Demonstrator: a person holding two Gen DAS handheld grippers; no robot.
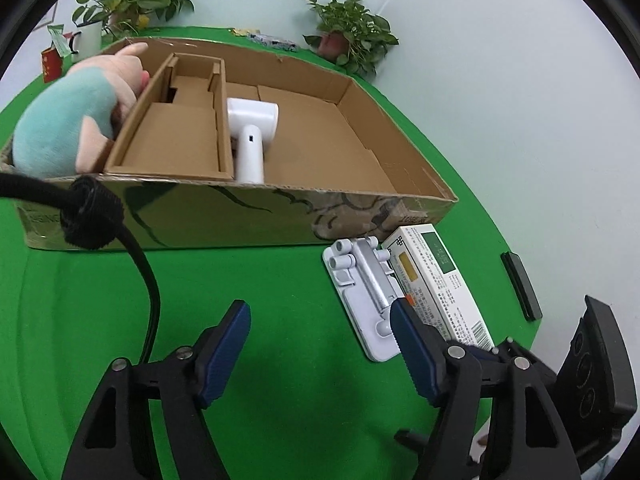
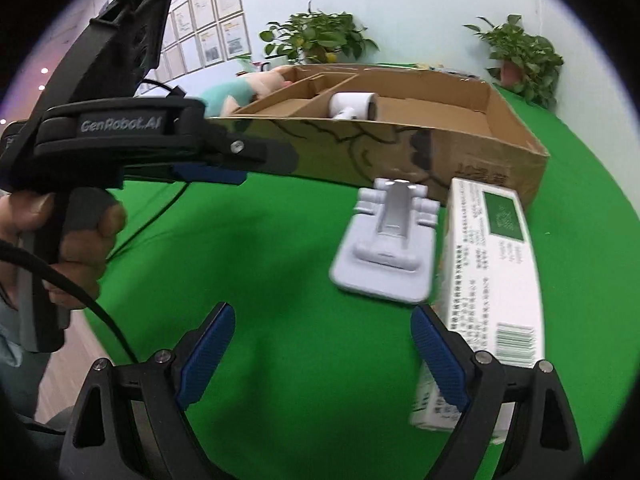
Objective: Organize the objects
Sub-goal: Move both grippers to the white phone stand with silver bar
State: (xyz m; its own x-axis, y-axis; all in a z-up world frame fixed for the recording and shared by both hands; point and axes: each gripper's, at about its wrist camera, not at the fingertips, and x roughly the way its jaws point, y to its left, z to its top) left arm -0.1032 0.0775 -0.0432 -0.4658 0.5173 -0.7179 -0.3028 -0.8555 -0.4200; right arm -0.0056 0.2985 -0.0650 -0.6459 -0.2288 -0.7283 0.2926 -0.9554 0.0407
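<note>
Green cloth [image 1: 248, 300] covered the table in the left wrist view, and on it a shallow cardboard box [image 1: 240, 216] lay across the far half. A plush toy [image 1: 68, 128] in teal and pink filled the box's left compartment, a folded cardboard insert [image 1: 176, 136] sat beside it, and a white handheld device [image 1: 250, 136] lay in the wide right compartment against the insert. Near the box's front right corner a white folding stand [image 1: 360, 292] rested flat on the cloth, touching a white printed carton [image 1: 436, 276] on its right. The left gripper [image 1: 320, 340] hovered over bare cloth with its blue pads apart and nothing between them, its right pad overlapping the stand's near edge in the picture. Two potted plants [image 1: 352, 28] stood at the far wall, and a black cable [image 1: 148, 272] crossed the left foreground. In the right wrist view, which was somewhat blurred, the right gripper [image 2: 322, 344] stood wide apart and empty over the cloth, the stand [image 2: 386, 240] just beyond it and the carton [image 2: 492, 272] passing behind its right finger. At the left a hand [image 2: 76, 236] gripped the handle of the other gripper, whose fingers pointed right in front of the box [image 2: 480, 160].
</note>
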